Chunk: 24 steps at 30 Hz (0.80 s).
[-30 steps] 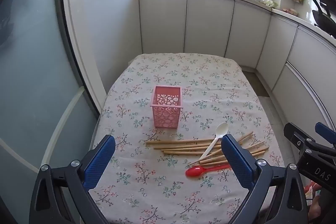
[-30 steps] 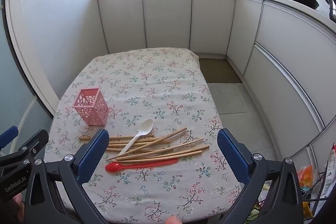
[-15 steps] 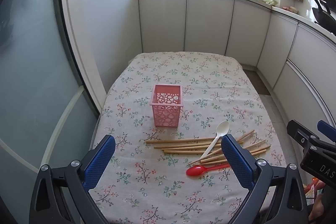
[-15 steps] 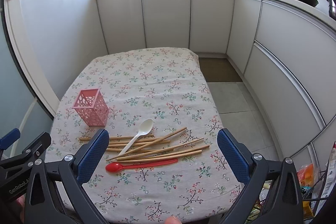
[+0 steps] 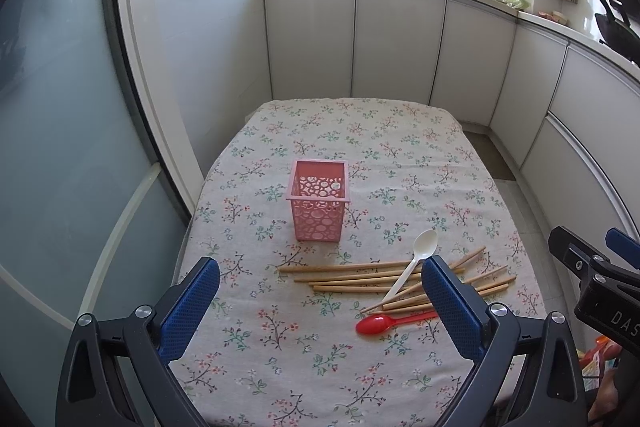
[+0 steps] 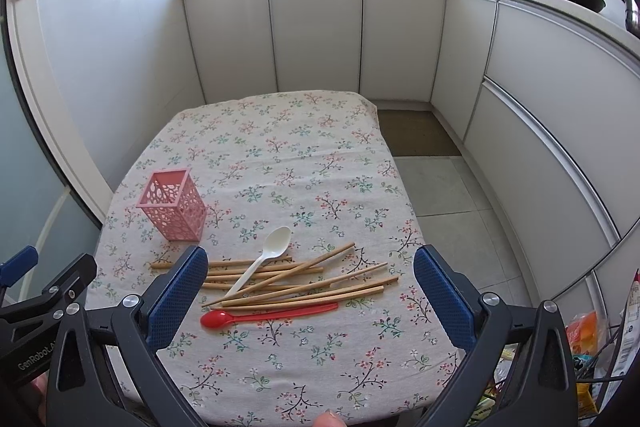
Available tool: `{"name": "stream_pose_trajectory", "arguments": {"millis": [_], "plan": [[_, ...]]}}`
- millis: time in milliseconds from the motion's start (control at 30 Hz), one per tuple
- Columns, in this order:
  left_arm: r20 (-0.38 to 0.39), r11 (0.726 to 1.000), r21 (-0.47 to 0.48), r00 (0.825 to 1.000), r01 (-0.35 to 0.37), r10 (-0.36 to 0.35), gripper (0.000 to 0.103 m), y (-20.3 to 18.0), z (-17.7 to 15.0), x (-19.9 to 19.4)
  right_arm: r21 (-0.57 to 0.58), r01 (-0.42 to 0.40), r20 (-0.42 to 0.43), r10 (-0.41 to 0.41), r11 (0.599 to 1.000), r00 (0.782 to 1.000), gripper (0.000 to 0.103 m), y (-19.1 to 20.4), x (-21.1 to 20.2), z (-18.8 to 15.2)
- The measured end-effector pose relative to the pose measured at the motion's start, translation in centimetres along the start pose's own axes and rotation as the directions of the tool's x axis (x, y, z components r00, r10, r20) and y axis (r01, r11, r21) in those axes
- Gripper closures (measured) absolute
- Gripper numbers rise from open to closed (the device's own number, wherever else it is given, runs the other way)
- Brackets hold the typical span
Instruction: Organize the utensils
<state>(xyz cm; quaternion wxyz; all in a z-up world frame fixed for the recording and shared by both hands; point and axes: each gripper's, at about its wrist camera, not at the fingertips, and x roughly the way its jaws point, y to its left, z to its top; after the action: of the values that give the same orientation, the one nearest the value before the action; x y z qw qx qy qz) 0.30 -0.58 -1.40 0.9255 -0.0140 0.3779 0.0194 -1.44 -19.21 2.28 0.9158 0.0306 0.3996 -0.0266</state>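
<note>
A pink perforated holder (image 5: pixel 318 202) (image 6: pixel 173 205) stands upright and empty on the floral tablecloth (image 5: pixel 352 155) (image 6: pixel 280 163). In front of it lie several wooden chopsticks (image 5: pixel 360 275) (image 6: pixel 304 283), a white spoon (image 5: pixel 414 261) (image 6: pixel 266 255) across them, and a red spoon (image 5: pixel 384 323) (image 6: pixel 260 315) nearest me. My left gripper (image 5: pixel 320 301) hangs open above the near table edge, holding nothing. My right gripper (image 6: pixel 310 291) is open too, over the chopsticks, empty.
White cabinets (image 5: pixel 396 43) (image 6: pixel 316 31) run behind and to the right of the table. A glass partition (image 5: pixel 60 147) stands on the left. A tiled floor with a mat (image 6: pixel 416 139) lies on the right. Bags (image 6: pixel 588 347) sit by the near right corner.
Both grippers stayed open and almost still; the views drifted only slightly. The utensils and holder have not moved.
</note>
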Motion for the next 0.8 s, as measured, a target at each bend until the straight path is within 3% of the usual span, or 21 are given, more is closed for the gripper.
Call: {"name": "stream_pose_trajectory", "arguments": {"millis": [800], "plan": [[-0.004,1.0,0.001,1.0,-0.004,0.004,0.001,0.54,-0.07,0.06,-0.001,0.001,-0.004,-0.001,1.0,1.0,0.0,-0.07,0.06,0.04]]}}
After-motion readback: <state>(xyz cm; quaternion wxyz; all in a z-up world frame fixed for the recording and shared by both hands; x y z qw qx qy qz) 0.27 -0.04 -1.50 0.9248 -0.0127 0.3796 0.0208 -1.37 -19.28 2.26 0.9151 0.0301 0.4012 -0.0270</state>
